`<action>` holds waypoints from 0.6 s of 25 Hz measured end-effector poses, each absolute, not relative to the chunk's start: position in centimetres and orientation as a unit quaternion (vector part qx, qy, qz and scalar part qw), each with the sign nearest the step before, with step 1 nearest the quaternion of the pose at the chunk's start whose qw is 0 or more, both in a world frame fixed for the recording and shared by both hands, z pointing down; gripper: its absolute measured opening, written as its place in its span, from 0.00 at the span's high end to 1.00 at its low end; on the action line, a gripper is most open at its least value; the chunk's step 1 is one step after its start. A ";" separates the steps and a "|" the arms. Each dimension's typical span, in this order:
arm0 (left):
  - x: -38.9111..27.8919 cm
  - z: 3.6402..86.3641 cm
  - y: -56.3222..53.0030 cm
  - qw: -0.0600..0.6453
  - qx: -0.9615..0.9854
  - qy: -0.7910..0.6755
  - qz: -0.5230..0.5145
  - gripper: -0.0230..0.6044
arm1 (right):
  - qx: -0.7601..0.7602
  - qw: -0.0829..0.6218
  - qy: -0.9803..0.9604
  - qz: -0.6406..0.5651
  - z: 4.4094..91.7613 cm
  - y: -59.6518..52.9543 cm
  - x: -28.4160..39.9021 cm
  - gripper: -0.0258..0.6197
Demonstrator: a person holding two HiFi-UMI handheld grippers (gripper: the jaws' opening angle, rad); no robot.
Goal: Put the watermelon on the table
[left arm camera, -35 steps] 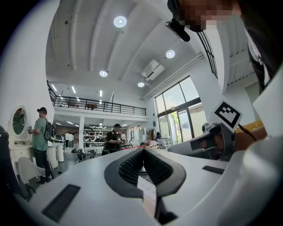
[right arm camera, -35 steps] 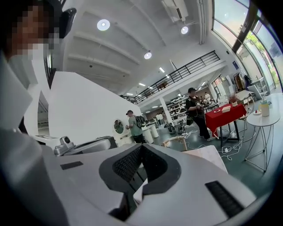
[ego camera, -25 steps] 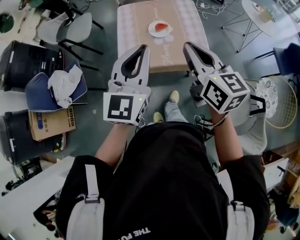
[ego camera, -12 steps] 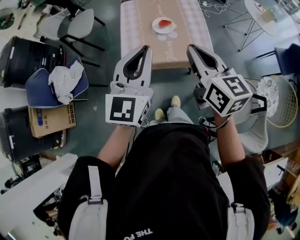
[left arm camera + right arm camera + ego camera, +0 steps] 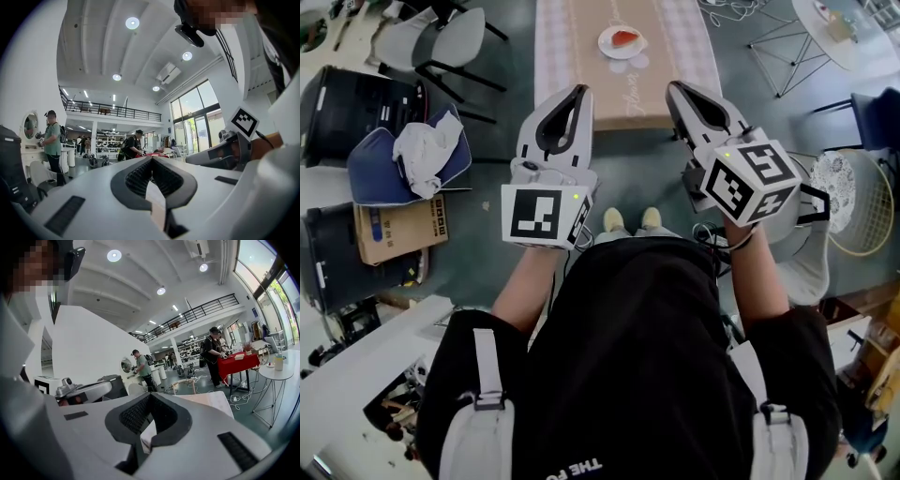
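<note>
A red watermelon slice (image 5: 624, 38) lies on a white plate (image 5: 609, 45) on the long cloth-covered table (image 5: 675, 56) ahead of me. Both grippers are held side by side at chest height, short of the table's near edge and pointing toward it. My left gripper (image 5: 579, 91) is shut with nothing in it; in its own view the tips (image 5: 151, 158) meet. My right gripper (image 5: 673, 89) is shut and empty too, its tips (image 5: 150, 394) closed, with the table (image 5: 213, 401) beyond them. Neither gripper view shows the watermelon clearly.
Grey chairs (image 5: 441, 52) stand left of the table. Nearer on the left are a blue seat with a white cloth (image 5: 412, 150), a cardboard box (image 5: 398, 230) and black cases (image 5: 342, 108). A round white table (image 5: 839, 28) and a wire chair (image 5: 862, 206) stand at the right. People stand far off.
The person's feet have come level, side by side. The plate sits slightly higher in the head view. Both grippers stay shut and hardly move.
</note>
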State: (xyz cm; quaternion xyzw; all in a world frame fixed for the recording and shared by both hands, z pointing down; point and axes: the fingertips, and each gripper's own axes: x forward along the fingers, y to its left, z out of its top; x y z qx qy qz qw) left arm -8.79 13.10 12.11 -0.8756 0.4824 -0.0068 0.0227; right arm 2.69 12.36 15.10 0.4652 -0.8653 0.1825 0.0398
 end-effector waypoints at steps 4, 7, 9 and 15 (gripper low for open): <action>-8.0 11.6 13.2 0.027 -0.874 0.486 -0.009 0.95 | 0.459 0.043 -0.869 0.181 15.1 12.4 3.7 0.94; -7.7 11.4 13.4 0.028 -0.872 0.488 -0.007 0.95 | 0.461 0.044 -0.868 0.180 15.1 12.6 4.4 0.94; -7.6 11.5 13.6 0.027 -0.872 0.489 -0.008 0.95 | 0.462 0.046 -0.868 0.179 15.2 13.0 4.7 0.94; -7.1 11.6 14.2 0.027 -0.871 0.491 -0.009 0.95 | 0.462 0.046 -0.867 0.179 15.3 13.5 5.4 0.94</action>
